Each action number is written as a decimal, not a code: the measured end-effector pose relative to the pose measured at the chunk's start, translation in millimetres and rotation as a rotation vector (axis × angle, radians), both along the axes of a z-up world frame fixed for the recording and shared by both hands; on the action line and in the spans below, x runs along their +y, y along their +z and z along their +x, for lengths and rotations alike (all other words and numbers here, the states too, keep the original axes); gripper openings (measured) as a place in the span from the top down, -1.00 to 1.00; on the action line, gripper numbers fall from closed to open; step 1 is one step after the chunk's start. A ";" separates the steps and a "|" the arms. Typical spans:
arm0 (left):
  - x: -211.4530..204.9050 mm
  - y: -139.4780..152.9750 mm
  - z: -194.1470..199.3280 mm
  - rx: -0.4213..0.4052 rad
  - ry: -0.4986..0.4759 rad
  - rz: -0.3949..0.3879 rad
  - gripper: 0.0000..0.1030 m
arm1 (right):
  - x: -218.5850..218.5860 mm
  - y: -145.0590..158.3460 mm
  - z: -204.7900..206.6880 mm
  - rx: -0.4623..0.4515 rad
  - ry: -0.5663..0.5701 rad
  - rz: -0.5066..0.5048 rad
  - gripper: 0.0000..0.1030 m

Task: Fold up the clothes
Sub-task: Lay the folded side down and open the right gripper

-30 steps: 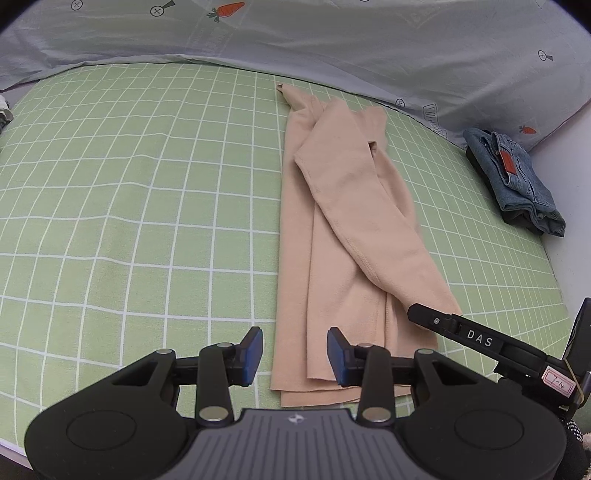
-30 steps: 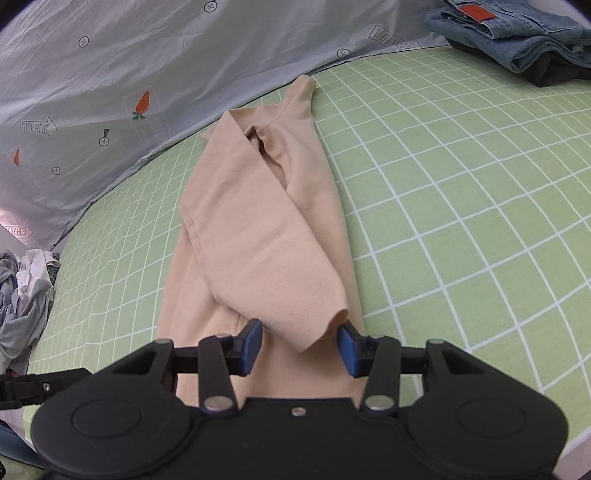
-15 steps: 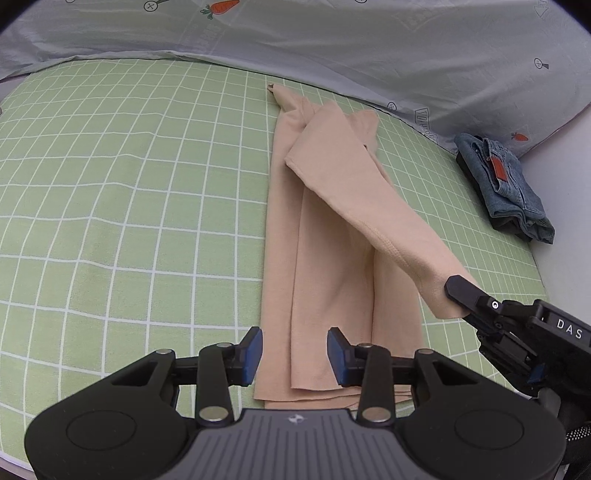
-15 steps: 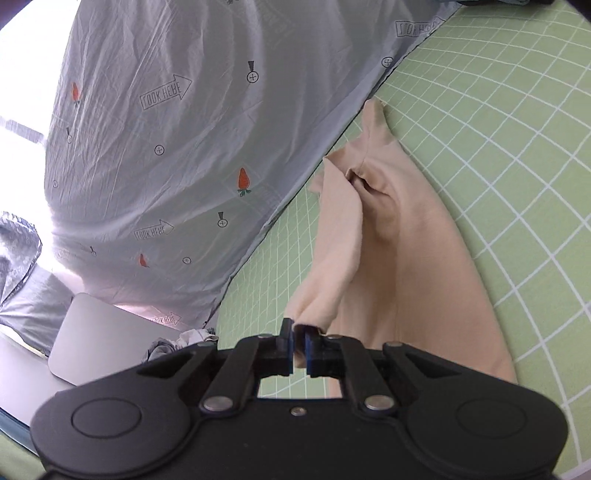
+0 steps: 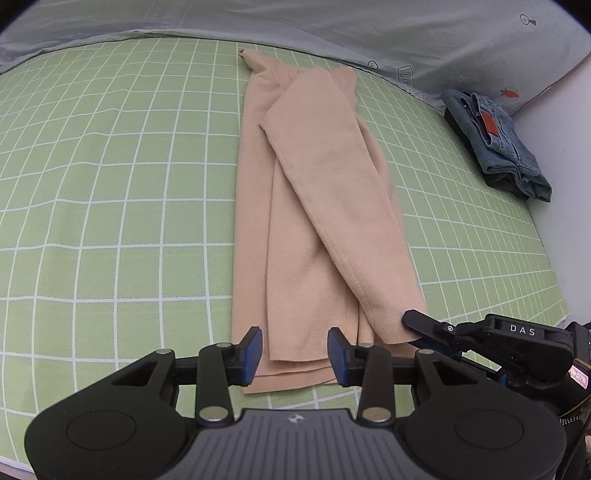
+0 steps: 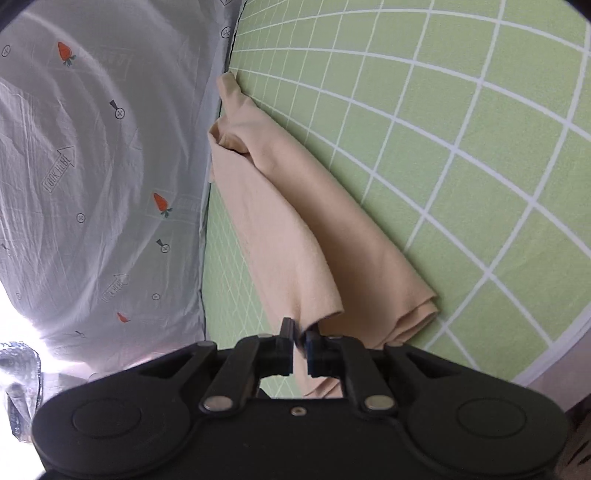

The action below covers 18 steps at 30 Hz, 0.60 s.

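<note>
A beige long-sleeved top [image 5: 295, 229] lies folded into a long strip on the green checked bed sheet [image 5: 110, 184]. One sleeve [image 5: 332, 192] lies slantwise over it. My left gripper [image 5: 294, 354] is open and empty, just above the top's near hem. My right gripper [image 6: 300, 345] is shut on the sleeve's cuff [image 6: 314, 317]; it shows in the left wrist view [image 5: 413, 321] at the sleeve's lower end. The top shows in the right wrist view [image 6: 295, 221], tilted.
Folded blue jeans [image 5: 495, 140] lie at the bed's right edge. A grey printed duvet [image 5: 332, 26] lies along the far side and also shows in the right wrist view [image 6: 92, 166]. A white wall [image 5: 561, 166] is on the right.
My right gripper closed on the sleeve cuff, lifted it, then carried it left and down over the folded top. The left gripper moved slightly closer to the hem, still open.
</note>
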<state>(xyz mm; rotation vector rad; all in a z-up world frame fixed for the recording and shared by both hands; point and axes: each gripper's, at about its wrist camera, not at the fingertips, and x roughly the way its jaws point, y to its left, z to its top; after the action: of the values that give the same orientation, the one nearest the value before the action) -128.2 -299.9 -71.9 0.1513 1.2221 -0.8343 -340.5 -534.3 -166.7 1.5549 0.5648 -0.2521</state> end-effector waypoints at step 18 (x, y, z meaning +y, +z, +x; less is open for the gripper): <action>-9.3 -23.2 5.6 -0.003 0.009 0.108 -0.10 | 11.2 47.9 28.9 0.425 0.267 -0.686 -0.40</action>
<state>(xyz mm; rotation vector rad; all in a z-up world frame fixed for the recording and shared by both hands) -122.6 -309.1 -95.2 0.2338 1.2650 -0.7600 -311.6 -523.1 -118.8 0.7505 0.8966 -0.5155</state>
